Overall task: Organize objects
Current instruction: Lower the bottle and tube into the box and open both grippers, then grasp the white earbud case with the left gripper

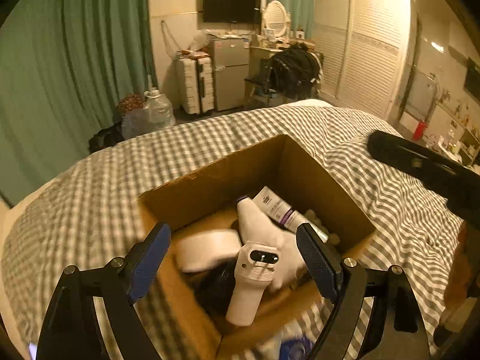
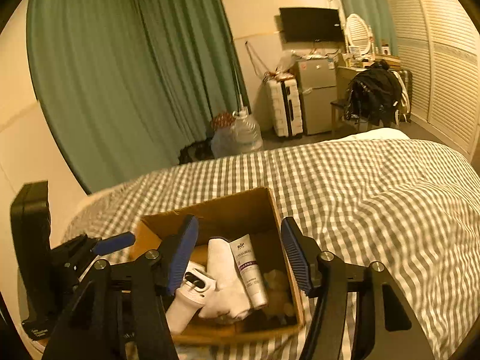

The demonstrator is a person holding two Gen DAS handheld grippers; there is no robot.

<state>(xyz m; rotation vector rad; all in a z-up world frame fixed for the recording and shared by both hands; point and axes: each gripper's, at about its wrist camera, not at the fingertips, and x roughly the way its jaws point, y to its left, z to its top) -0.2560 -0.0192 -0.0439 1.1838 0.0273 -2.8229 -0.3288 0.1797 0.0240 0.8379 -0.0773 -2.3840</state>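
Observation:
An open cardboard box (image 1: 315, 177) sits on a checked bed. Inside lie a white handheld device with a handle (image 1: 255, 273), a white sock (image 1: 258, 222), a white tube with a purple band (image 1: 279, 207) and a white bowl-like object (image 1: 207, 249). My left gripper (image 1: 234, 264) is open and empty, hovering over the box's near side. My right gripper (image 2: 240, 255) is open and empty above the same box (image 2: 240, 207), where the device (image 2: 192, 294), sock (image 2: 222, 273) and tube (image 2: 249, 270) also show.
The grey-and-white checked bedspread (image 1: 375, 156) surrounds the box. A blue-and-white item (image 1: 297, 345) lies blurred by the box's near corner. The right gripper's body (image 1: 426, 165) shows at the right. Beyond the bed stand water jugs (image 2: 240, 135), a suitcase (image 2: 285, 105) and a small fridge (image 2: 318, 96).

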